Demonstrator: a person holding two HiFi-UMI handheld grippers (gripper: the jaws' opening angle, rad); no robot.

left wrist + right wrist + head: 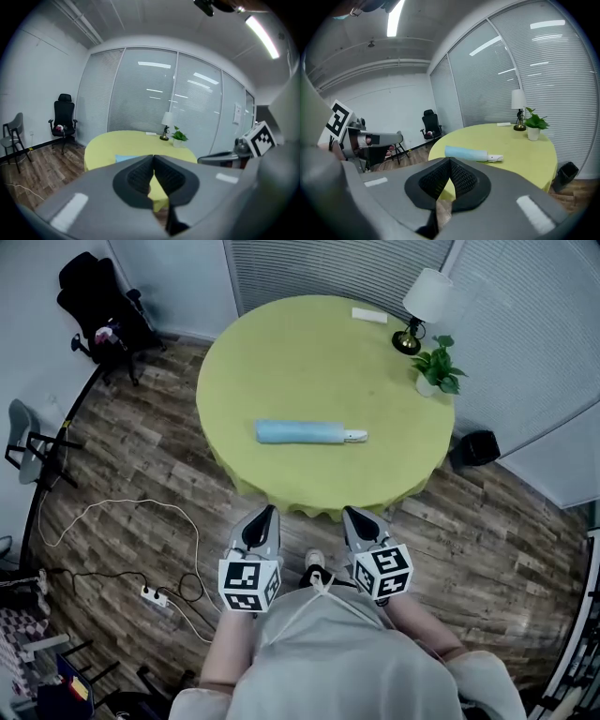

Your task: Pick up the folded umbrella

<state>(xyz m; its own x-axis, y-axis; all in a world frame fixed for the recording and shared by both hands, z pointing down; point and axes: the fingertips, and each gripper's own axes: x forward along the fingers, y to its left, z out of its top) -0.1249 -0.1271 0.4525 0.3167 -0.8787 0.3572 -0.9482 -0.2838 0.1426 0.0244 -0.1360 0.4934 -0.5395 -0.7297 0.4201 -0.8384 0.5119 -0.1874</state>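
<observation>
Nearest, the left gripper (266,515) and the right gripper (353,516) sit side by side just short of the table's near edge, each with jaws pressed together on nothing. The folded umbrella (309,432), light blue with a white handle at its right end, lies flat on the near half of the round yellow table (281,352), apart from both grippers. A lamp (424,306) and a potted plant (439,367) stand at the table's far right.
</observation>
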